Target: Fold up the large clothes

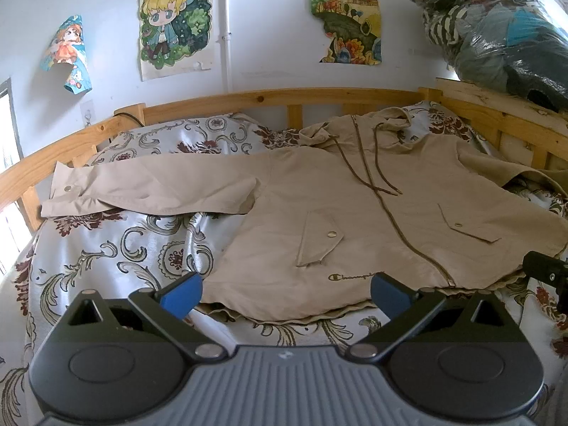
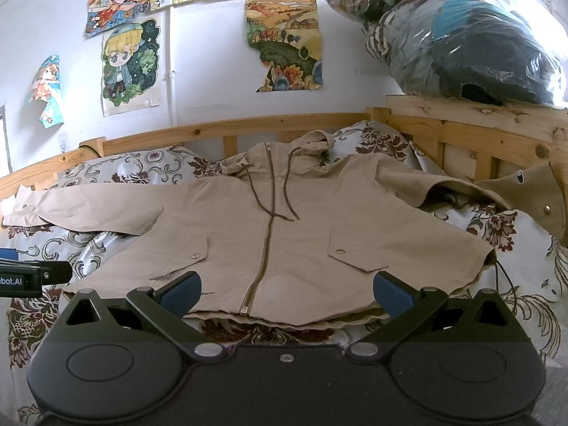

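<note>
A beige hooded jacket (image 1: 355,213) lies spread flat, front up and zipped, on the bed; it also shows in the right wrist view (image 2: 284,230). Its left sleeve (image 1: 149,188) stretches out to the left. Its right sleeve (image 2: 443,184) runs to the bed's right rail, where the cuff (image 2: 532,191) hangs against the slats. My left gripper (image 1: 285,293) is open and empty, just in front of the hem's left part. My right gripper (image 2: 287,291) is open and empty, in front of the hem at the zipper's lower end.
The bed has a floral cover (image 1: 106,255) and a wooden rail (image 1: 248,101) along the back and right (image 2: 461,131). A plastic bag of clothes (image 2: 461,35) sits on the right rail's shelf. Posters (image 1: 174,21) hang on the wall.
</note>
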The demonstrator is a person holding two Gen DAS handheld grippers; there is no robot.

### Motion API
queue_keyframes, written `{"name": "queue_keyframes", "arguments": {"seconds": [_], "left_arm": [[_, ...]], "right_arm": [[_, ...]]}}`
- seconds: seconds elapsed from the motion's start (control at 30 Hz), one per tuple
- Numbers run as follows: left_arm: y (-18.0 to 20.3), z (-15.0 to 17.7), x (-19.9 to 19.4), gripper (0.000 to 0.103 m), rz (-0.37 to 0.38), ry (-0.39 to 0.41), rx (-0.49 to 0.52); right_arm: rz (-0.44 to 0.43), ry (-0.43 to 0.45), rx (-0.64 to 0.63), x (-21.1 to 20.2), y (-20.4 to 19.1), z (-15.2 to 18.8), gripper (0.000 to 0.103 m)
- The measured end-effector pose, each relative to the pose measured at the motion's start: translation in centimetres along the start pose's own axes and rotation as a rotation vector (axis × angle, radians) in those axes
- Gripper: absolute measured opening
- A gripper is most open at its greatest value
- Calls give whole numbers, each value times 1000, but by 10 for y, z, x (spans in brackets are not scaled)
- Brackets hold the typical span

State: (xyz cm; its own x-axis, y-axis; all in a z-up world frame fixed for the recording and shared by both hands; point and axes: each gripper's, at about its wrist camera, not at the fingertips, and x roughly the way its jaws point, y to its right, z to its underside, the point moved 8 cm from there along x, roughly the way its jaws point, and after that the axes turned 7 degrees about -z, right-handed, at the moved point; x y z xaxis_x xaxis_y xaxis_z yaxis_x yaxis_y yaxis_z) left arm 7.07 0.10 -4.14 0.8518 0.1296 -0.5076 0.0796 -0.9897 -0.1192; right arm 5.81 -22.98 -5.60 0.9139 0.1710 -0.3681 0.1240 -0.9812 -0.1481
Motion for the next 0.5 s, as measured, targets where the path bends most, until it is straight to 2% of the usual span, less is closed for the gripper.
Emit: {"name": "queue_keyframes", "arguments": {"seconds": [0.5], "left_arm": [[1,0,-1,103,-3,2,3]], "right_arm": [[-1,-2,3,0,0,0,102]]}}
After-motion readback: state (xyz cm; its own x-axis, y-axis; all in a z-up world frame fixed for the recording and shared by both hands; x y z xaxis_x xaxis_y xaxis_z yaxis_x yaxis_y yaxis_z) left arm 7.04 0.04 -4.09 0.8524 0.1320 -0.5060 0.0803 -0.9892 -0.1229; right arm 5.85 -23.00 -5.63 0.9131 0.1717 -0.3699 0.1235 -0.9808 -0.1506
